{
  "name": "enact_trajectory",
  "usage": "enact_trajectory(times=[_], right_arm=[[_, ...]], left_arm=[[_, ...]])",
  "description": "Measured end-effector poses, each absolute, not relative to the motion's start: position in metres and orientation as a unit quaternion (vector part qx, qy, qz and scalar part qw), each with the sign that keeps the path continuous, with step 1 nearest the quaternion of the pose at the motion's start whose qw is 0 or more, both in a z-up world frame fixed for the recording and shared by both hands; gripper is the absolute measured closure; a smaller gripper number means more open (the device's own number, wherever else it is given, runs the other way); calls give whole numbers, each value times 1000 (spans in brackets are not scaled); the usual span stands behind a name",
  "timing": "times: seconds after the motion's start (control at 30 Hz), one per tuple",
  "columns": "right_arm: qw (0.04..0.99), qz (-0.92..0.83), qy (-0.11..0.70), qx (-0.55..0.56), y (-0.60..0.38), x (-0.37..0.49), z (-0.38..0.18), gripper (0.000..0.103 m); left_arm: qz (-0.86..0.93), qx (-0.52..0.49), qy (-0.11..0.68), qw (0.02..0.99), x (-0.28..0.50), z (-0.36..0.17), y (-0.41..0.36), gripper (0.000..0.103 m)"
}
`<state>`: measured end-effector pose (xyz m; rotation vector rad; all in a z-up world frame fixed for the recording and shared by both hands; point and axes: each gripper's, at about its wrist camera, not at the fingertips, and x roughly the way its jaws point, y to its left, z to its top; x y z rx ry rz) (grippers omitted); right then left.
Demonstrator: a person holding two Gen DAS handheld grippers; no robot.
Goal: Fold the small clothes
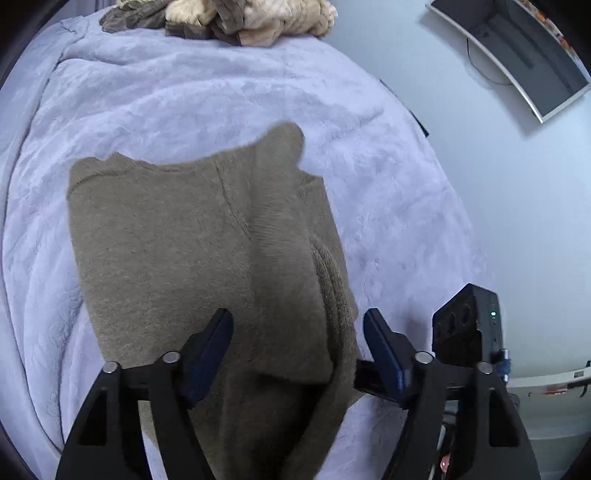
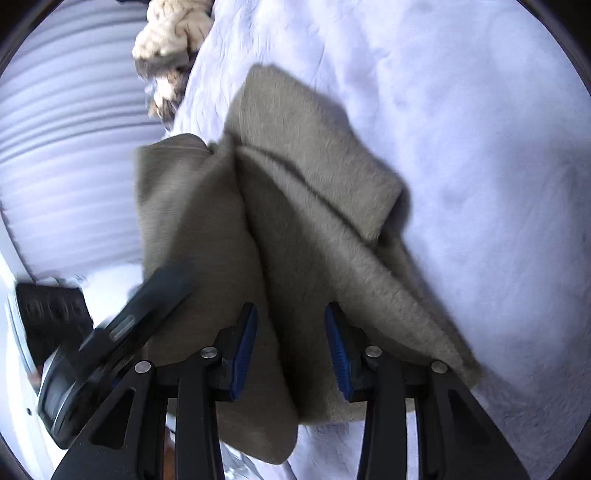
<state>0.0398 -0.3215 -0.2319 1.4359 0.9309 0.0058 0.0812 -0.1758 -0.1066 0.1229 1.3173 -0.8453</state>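
Note:
An olive-brown fuzzy garment lies partly folded on a lavender blanket. In the left wrist view my left gripper is open, with the garment's near edge lying between and under its blue pads. In the right wrist view the same garment is bunched with a folded flap on top. My right gripper is open above the near fold, and its blue pads do not pinch the cloth. The other gripper shows blurred at the left in the right wrist view.
A pile of cream and brown clothes sits at the far edge of the blanket; it also shows in the right wrist view. The blanket spreads to the right. A monitor stands on the floor beyond. A black box is at right.

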Motion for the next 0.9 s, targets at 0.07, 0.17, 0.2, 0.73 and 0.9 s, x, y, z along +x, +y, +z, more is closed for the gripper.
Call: enact_trajectory(times=[0.07, 0.17, 0.2, 0.73, 0.9], right_arm=[[650, 8, 378, 660, -323, 41, -238, 49], [625, 28, 316, 713, -340, 31, -240, 28], [616, 36, 293, 731, -344, 30, -242, 21], [784, 12, 440, 438, -339, 118, -158, 89], [741, -53, 487, 459, -355, 106, -209, 87]], left_arm=[[-384, 49, 573, 723, 83, -87, -161, 27], [-333, 51, 543, 770, 94, -71, -133, 27], [-310, 54, 542, 779, 101, -74, -125, 27], [-186, 102, 590, 779, 107, -146, -95, 27], [-195, 131, 599, 765, 103, -164, -110, 21]])
